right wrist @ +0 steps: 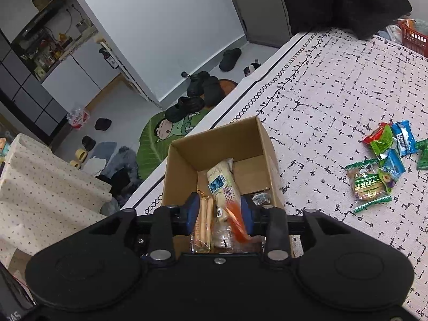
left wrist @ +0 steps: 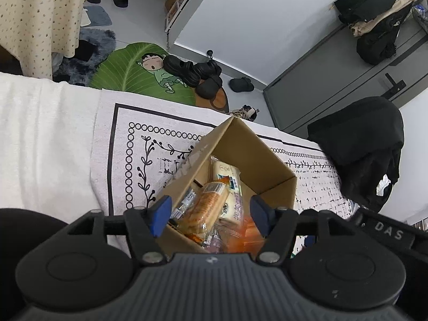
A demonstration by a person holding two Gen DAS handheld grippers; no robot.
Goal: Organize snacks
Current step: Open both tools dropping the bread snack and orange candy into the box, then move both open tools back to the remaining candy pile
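Even, soft indoor light is filling both views, with no hard shadows falling anywhere. The white wall (left wrist: 240, 21) is glowing brightest, nearly washing out. Inside the box (right wrist: 187, 157) a mild shade is darkening the walls. Fisheye distortion is bending straight edges near the borders. The black gripper bodies are reading as flat, detail-poor dark masses. Focus is holding sharp throughout.

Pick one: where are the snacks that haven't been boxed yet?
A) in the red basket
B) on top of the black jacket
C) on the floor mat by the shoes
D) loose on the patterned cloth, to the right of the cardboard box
D: in the right wrist view a small pile of green, blue and red snack packets lies on the patterned cloth, to the right of the cardboard box and not touching it.
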